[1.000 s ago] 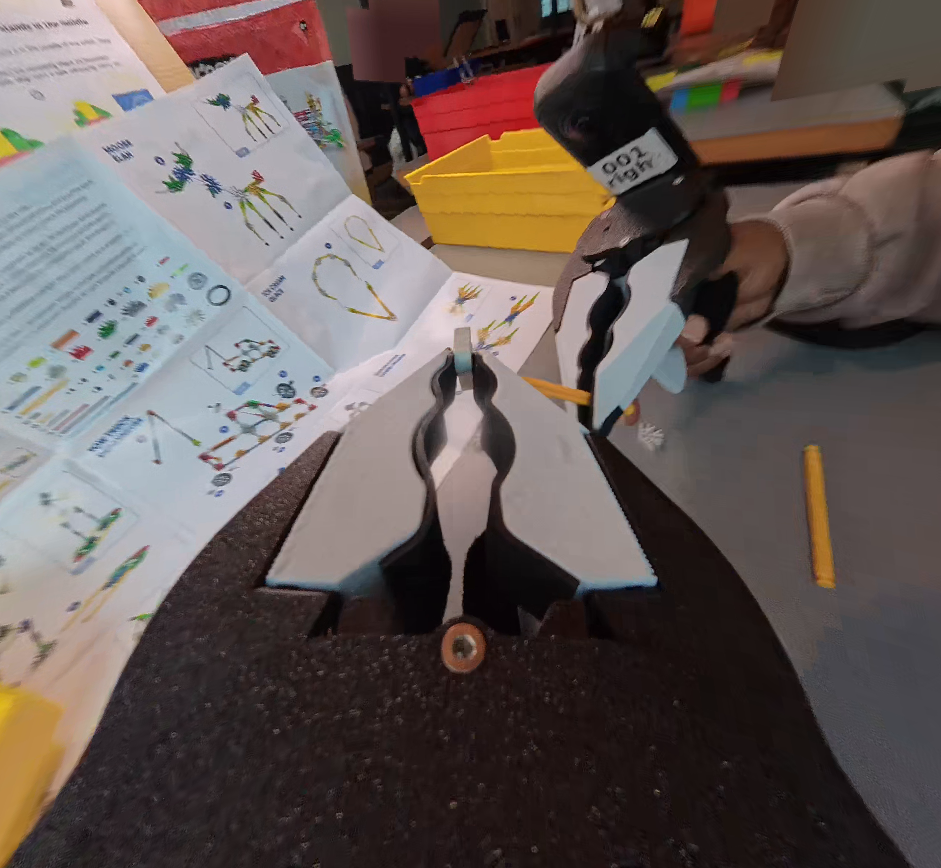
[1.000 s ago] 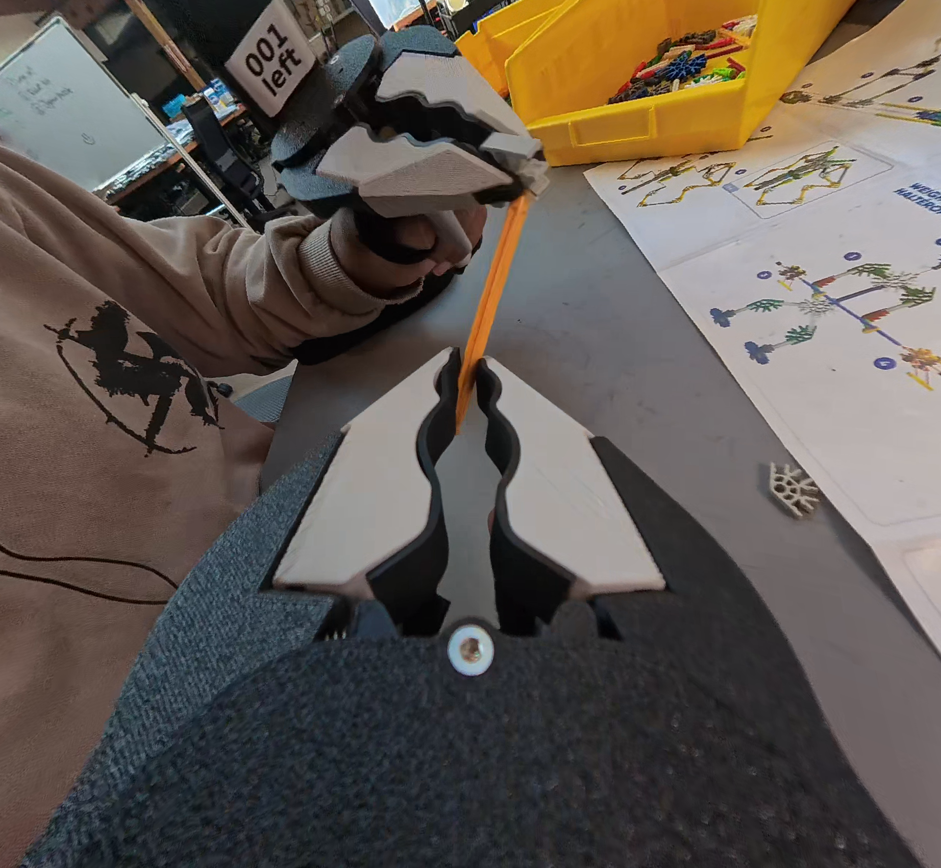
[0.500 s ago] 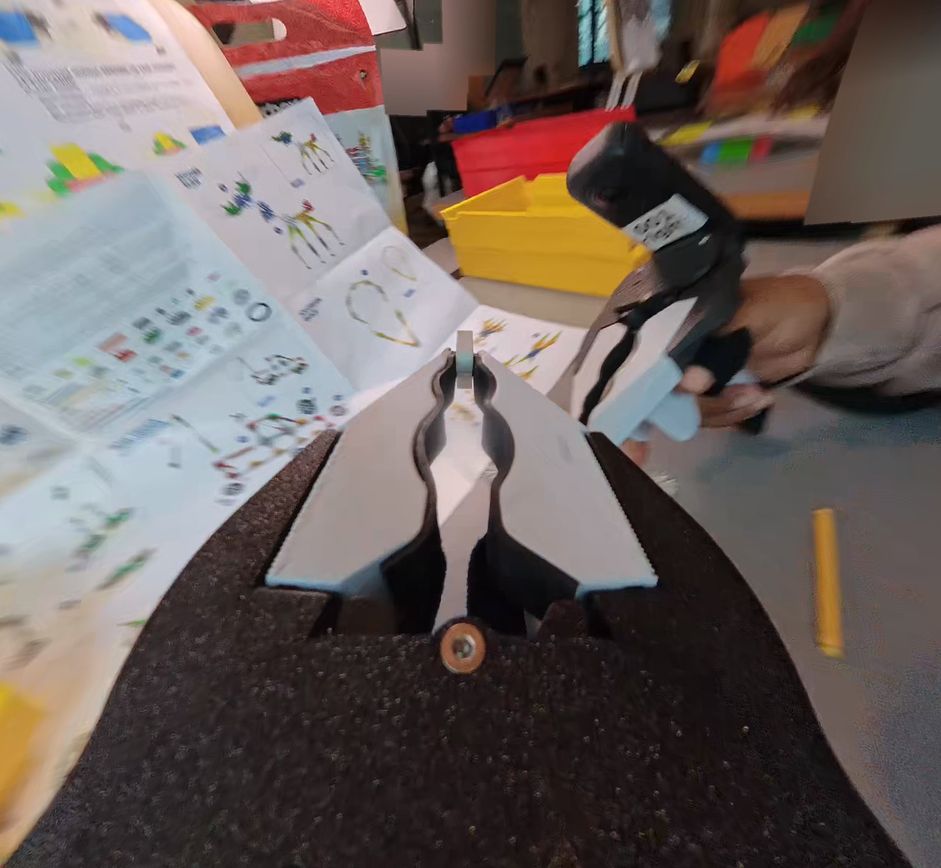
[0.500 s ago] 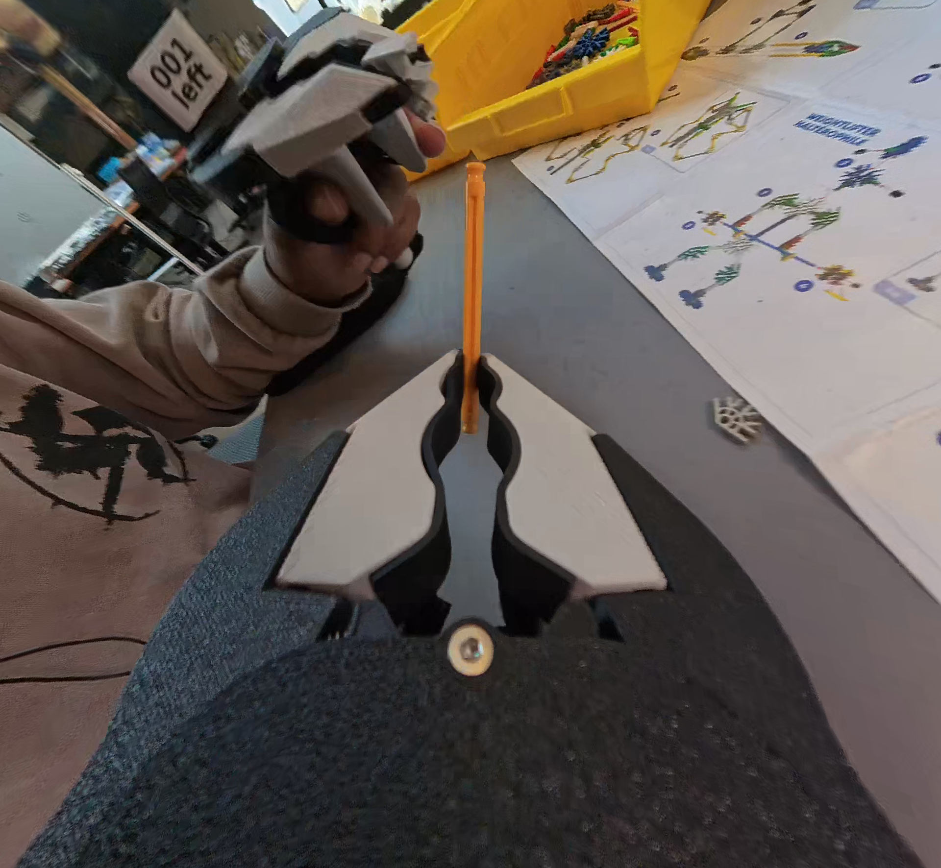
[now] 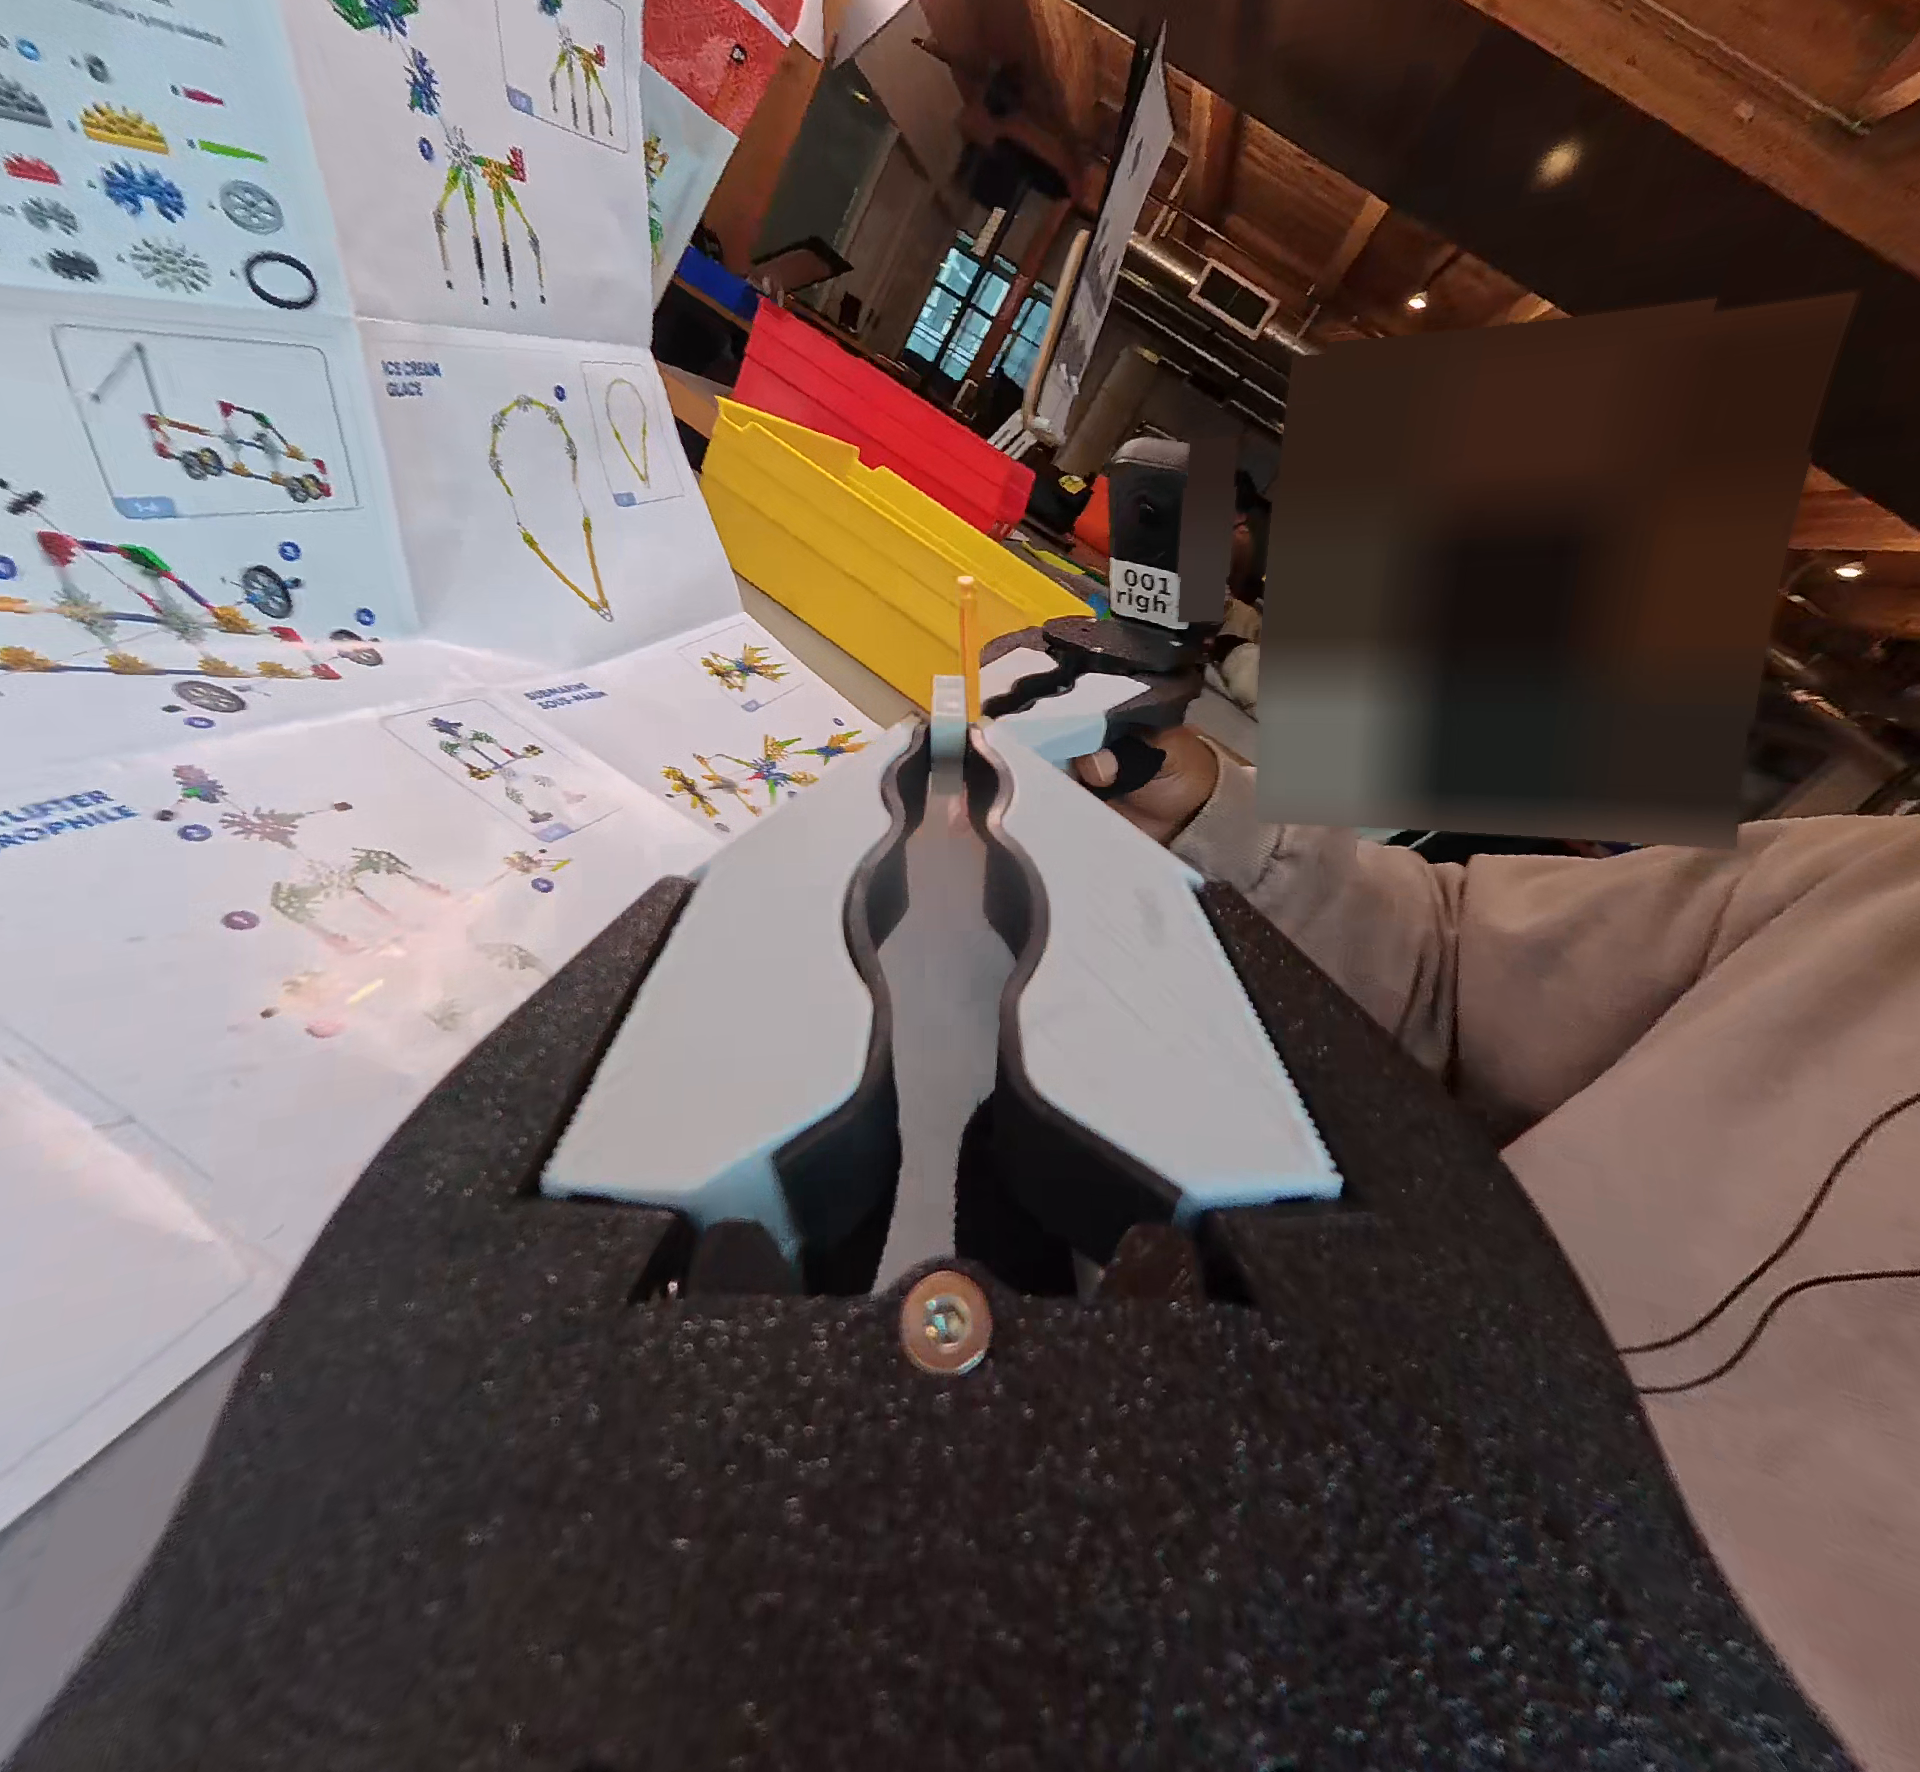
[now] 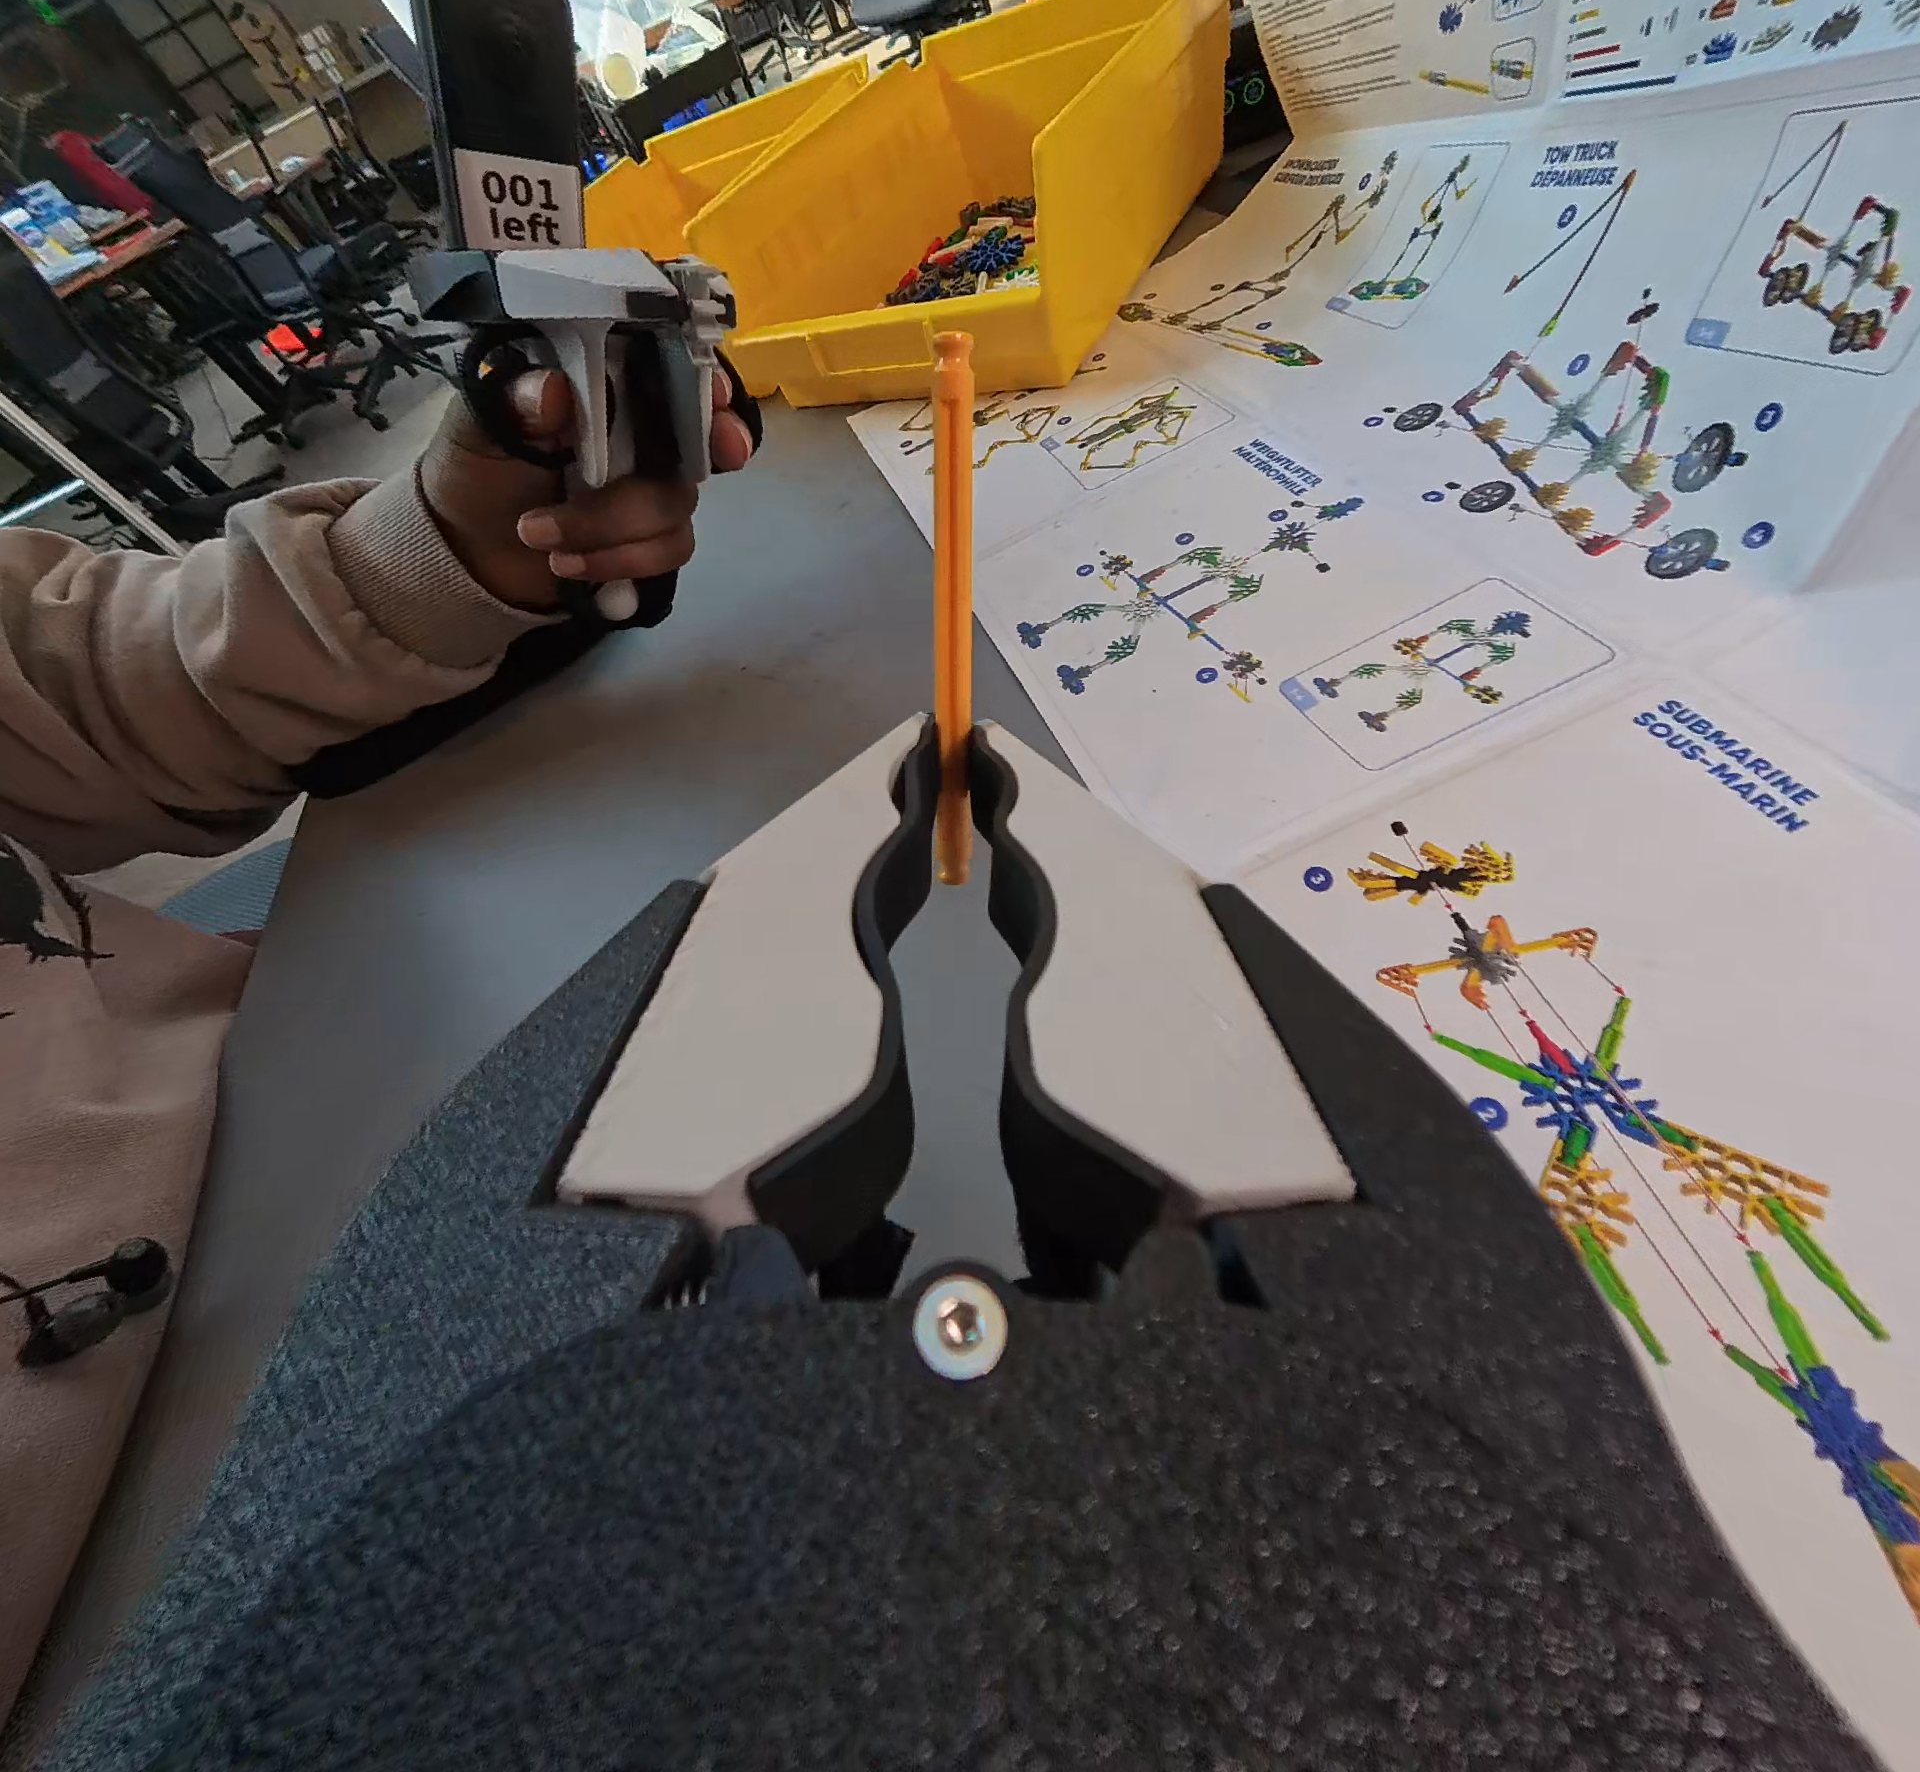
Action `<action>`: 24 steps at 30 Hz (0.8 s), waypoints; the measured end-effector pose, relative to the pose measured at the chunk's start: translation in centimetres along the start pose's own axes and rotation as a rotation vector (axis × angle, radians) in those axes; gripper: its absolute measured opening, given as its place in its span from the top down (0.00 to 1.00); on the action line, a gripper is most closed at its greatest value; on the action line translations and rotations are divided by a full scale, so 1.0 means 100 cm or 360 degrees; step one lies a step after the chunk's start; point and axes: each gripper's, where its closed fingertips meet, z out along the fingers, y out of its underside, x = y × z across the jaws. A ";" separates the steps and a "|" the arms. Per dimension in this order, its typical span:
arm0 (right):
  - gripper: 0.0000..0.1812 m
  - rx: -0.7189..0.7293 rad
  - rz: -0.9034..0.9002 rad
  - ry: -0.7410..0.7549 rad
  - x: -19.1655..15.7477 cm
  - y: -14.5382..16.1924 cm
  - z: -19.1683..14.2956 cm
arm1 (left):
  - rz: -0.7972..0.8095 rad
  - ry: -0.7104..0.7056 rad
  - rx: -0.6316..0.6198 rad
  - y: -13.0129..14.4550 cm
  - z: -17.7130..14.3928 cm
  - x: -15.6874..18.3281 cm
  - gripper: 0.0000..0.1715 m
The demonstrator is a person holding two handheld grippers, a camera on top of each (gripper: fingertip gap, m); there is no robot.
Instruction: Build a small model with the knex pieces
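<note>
Orange plastic rod (image 6: pixel 952 579) clamped upright in right gripper (image 6: pixel 952 735), just right of yellow parts bin (image 6: pixel 1049 195). Left gripper (image 5: pixel 948 735), nearer that bin, pinches small grey connector piece (image 5: pixel 947 699). Rod and connector held apart above grey table (image 6: pixel 623 787).

yellow bin (image 6: pixel 1039 195) of mixed pieces, white instruction sheet (image 6: pixel 1558 579), grey table (image 6: pixel 623 787)

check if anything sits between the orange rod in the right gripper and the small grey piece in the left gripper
Nothing visible does. The right gripper is shut on the orange rod, which points up in open air. The left gripper, shut on the small grey piece, hangs apart to its left above the grey table, the gap between them free.
</note>
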 end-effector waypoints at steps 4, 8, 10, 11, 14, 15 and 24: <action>0.98 0.0039 -0.0065 0.0056 0.005 -0.007 -0.007 | 0.0464 -0.0603 0.0026 -0.039 -0.038 -0.038 0.96; 0.98 0.0059 -0.0057 0.0121 0.018 -0.008 -0.013 | 0.0858 -0.1637 0.0174 -0.133 -0.184 -0.065 0.96; 0.98 0.0089 -0.0027 0.0113 0.019 -0.012 -0.016 | 0.0809 -0.2102 0.0021 -0.149 -0.279 -0.080 0.97; 0.98 0.0100 -0.0018 0.0103 0.018 -0.014 -0.017 | 0.0691 -0.2256 -0.0078 -0.145 -0.320 -0.089 0.96; 0.98 0.0079 -0.0024 0.0081 0.016 -0.012 -0.014 | 0.0380 -0.2447 -0.0355 -0.112 -0.388 -0.110 0.80; 0.98 0.0060 -0.0031 0.0080 0.015 -0.009 -0.013 | 0.0405 -0.2428 -0.0347 -0.108 -0.388 -0.110 0.70; 0.98 -0.0066 -0.0319 -0.0043 -0.024 0.007 0.013 | 0.0352 -0.0468 -0.0303 -0.010 -0.065 -0.002 0.69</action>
